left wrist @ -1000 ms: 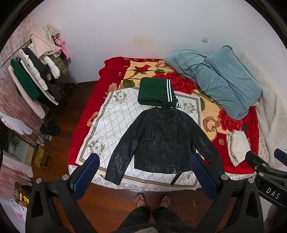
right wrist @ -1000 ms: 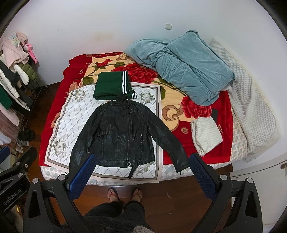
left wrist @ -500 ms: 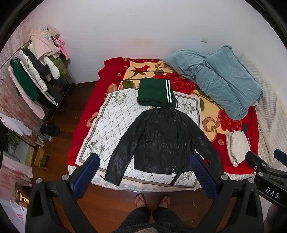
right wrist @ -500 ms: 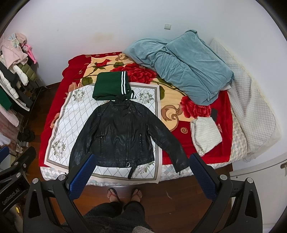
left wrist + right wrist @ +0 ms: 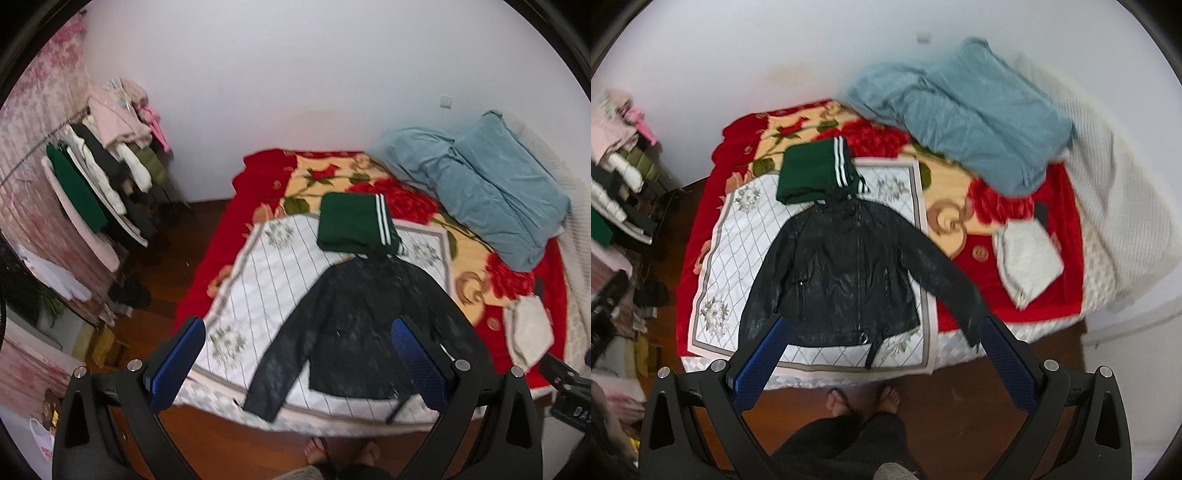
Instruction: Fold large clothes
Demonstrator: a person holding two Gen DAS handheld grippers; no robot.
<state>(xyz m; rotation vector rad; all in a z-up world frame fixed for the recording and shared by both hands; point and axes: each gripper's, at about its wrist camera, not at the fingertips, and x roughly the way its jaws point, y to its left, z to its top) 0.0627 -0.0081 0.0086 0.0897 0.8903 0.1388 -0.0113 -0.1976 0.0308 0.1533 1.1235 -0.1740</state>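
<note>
Leather-look black jacket (image 5: 846, 273) is the item we handle: it lies flat and face up on the white quilted mat (image 5: 738, 236), collar toward the wall and hem toward the near edge of the bed (image 5: 1060, 295). Both sleeves are spread outward and downward from the shoulders; the sleeve on our right runs off the mat onto the red floral blanket (image 5: 960, 221), and its cuff sits near the bed edge. We see a front closure running down the centre of the body, a glossy wrinkled surface, and a dark strap (image 5: 873, 352) hanging from the hem over the mat border. The collar touches a folded green garment with white stripes (image 5: 812, 173), which lies just behind it on the mat. In the left wrist view the jacket (image 5: 362, 325) appears blurred, with its nearer sleeve reaching toward the bed corner. We hold the left gripper (image 5: 299, 363) with its blue-padded fingers (image 5: 177, 365) wide apart and nothing between them, above the near edge of the bed. The right gripper (image 5: 882, 363) is likewise spread wide and empty, its fingers (image 5: 1006, 363) framing the hem from above without contact. A crumpled blue duvet (image 5: 964, 110) and a small white folded cloth (image 5: 1027, 258) lie to the right, well apart from the jacket
</note>
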